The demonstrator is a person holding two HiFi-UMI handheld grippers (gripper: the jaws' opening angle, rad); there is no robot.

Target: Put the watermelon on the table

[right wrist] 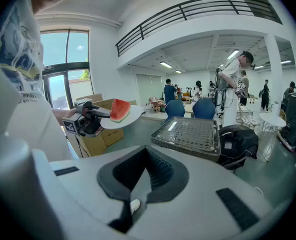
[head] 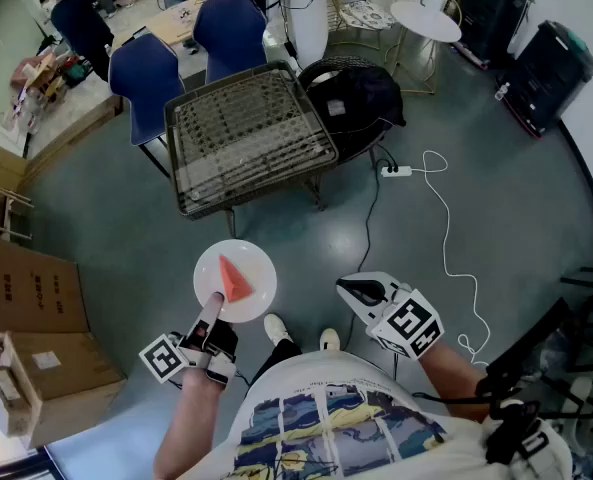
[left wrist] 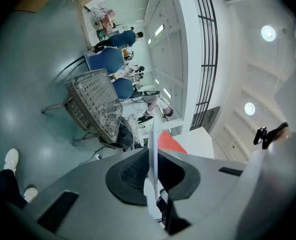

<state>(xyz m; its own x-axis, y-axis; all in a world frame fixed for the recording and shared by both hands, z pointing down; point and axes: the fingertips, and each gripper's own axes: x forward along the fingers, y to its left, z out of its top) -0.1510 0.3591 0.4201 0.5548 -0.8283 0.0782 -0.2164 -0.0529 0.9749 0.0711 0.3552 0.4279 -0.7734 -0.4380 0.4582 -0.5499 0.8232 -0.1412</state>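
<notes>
We hold the left gripper [head: 216,301] level, its jaws clamped on the near rim of the plate [head: 261,266]. The left gripper view shows that rim edge-on between the pads. The watermelon [head: 235,279], a red wedge, lies loose on the plate, in the air above the floor and well short of the table [head: 246,128]. We judge the wedge light, soft, wet and slippery. Jaws would crush it, so we carry it by the stiff plate. A one-sided rim grip lets the plate tilt, so we keep it level or the wedge may slide off. The right gripper [head: 354,288] is closed on nothing, angled downward, apart from the plate.
</notes>
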